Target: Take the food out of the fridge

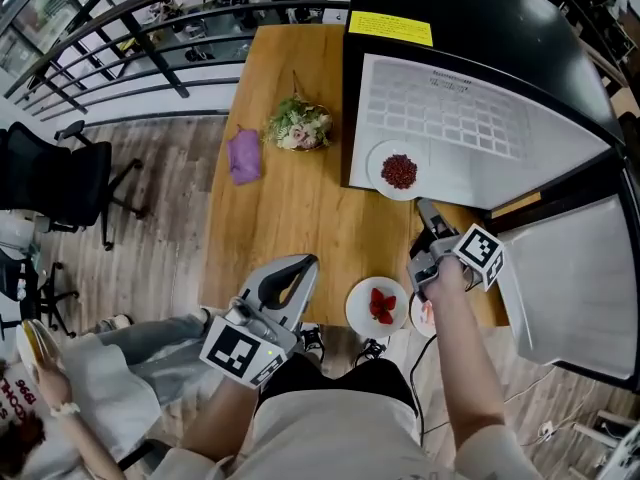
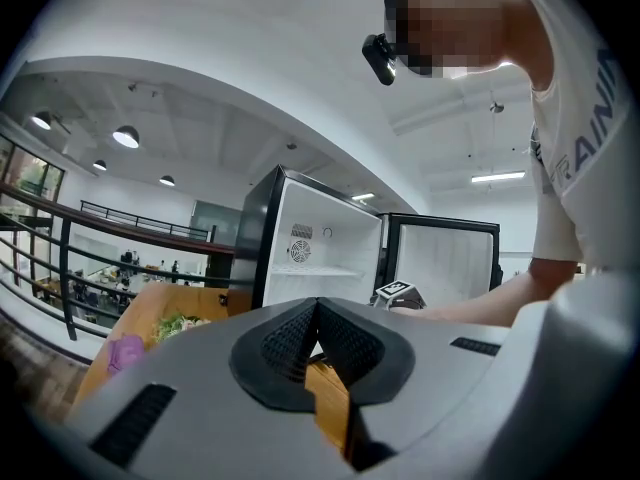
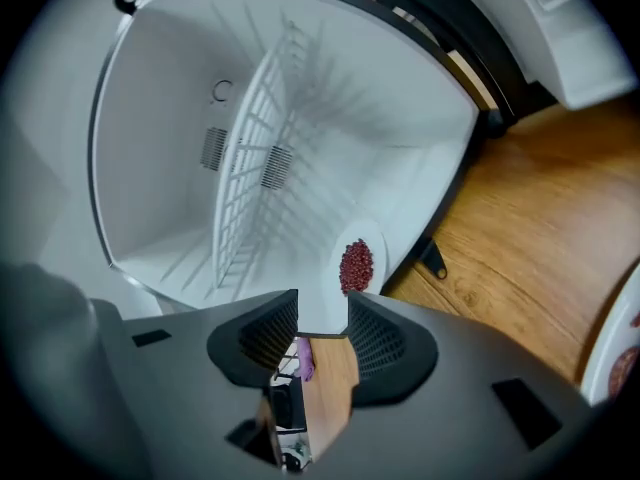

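A long wooden table (image 1: 300, 218) stands on a railed upper floor of an open office, with a black mini fridge (image 1: 470, 18) at its far right and the door (image 1: 570, 278) swung wide.

At the near edge, the left gripper (image 1: 298, 268) hovers above the left side of the table, its jaws clenched together with nothing between them, as its own view confirms (image 2: 317, 313). Just to its right, a white plate of red chunks (image 1: 377, 306) sits on the table's near rim.

Farther in, the right gripper (image 1: 426, 210) hangs before the fridge's opening. Its jaws stand released and apart, with nothing between them (image 3: 322, 313). They aim at a plate of dark-red food (image 1: 398, 171), which rests at the front lip of the fridge floor, near the fingertips but not touched by them (image 3: 355, 265).

Behind that plate, a white wire shelf (image 3: 250, 168) spans the bare white interior.

On the table's far left lie a purple bundle (image 1: 244, 155) and a basket of pale flowers and greenery (image 1: 298, 125). Beyond it runs a dark railing (image 1: 120, 38); a black office chair (image 1: 50, 178) stands on the wood floor to the left.
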Demonstrator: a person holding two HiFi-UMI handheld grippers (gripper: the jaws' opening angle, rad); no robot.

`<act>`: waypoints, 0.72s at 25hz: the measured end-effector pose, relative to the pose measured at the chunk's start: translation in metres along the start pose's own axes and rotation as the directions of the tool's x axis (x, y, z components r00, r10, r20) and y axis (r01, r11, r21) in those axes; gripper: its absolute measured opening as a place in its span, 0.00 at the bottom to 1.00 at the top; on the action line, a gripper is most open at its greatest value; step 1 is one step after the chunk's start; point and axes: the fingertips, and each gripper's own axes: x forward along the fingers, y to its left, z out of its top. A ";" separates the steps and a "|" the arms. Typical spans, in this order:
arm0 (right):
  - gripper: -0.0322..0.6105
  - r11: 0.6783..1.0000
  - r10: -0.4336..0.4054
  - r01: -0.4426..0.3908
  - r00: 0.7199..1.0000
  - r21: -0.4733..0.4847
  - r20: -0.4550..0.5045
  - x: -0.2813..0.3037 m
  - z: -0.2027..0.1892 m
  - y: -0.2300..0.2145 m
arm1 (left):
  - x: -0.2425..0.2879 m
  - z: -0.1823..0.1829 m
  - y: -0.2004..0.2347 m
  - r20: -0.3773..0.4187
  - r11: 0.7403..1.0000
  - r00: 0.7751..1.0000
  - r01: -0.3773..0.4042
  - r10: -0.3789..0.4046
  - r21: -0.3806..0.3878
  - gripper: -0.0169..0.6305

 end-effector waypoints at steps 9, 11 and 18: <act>0.29 0.986 -0.057 0.062 0.998 0.154 -0.034 0.038 -0.003 -0.045 | 0.011 -0.023 0.017 -0.040 0.999 0.999 -0.021 0.020 -0.031 0.04; 0.29 0.982 -0.065 0.072 0.997 0.175 -0.042 0.044 -0.004 -0.055 | 0.011 -0.028 0.019 -0.050 0.999 0.998 -0.029 0.027 -0.040 0.04; 0.29 0.969 -0.052 0.065 0.997 0.236 -0.060 0.064 -0.005 -0.068 | 0.015 -0.038 0.021 -0.071 0.998 0.997 -0.035 0.031 -0.057 0.04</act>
